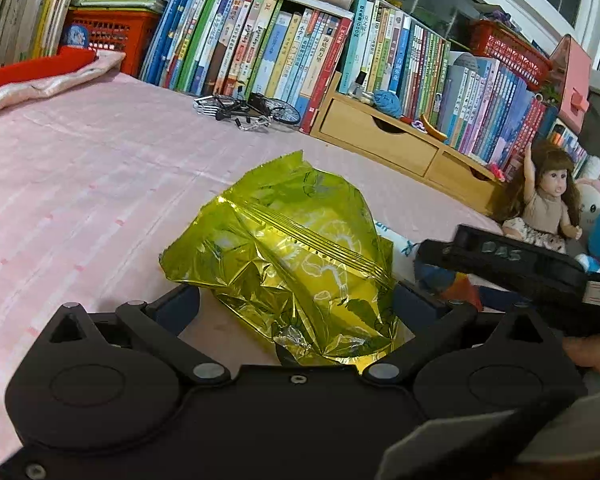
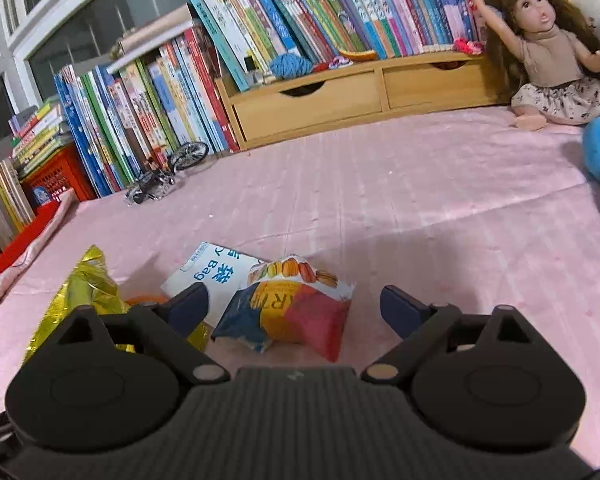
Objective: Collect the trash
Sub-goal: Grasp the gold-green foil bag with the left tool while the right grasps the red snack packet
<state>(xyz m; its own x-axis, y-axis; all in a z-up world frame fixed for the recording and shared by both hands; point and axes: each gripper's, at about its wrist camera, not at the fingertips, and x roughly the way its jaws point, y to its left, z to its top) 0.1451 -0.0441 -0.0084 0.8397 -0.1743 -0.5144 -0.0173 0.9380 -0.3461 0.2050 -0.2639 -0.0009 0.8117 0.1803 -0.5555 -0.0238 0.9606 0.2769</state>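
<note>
Found the crumpled green-gold foil bag lying on the pink striped cloth, right in between the jaws of the left gripper. Saw its lower end tucked back toward the gripper body, with the torn top pointing away toward the books. Couldn't read any brand on it, just white line drawings and leafy print.

Over in the right wrist view, spotted the macaron snack packet sitting between the jaws of the right gripper, nearer the left pad than the right one. Made out pictured macarons along the top and big letters something like "RT" across the yellow part, rest crumpled away. Just behind it, noticed a flat white packet with "Bag" in blue, plus some Chinese characters too skewed to read. Same foil bag poking in at the left edge there.

Jaws on both: spread wide, not clamped on anything. Left ones flanking the foil bag closely, maybe brushing it on the right side, honestly couldn't tell. Right ones clear of the snack packet, with a visible gap on the right.
</note>
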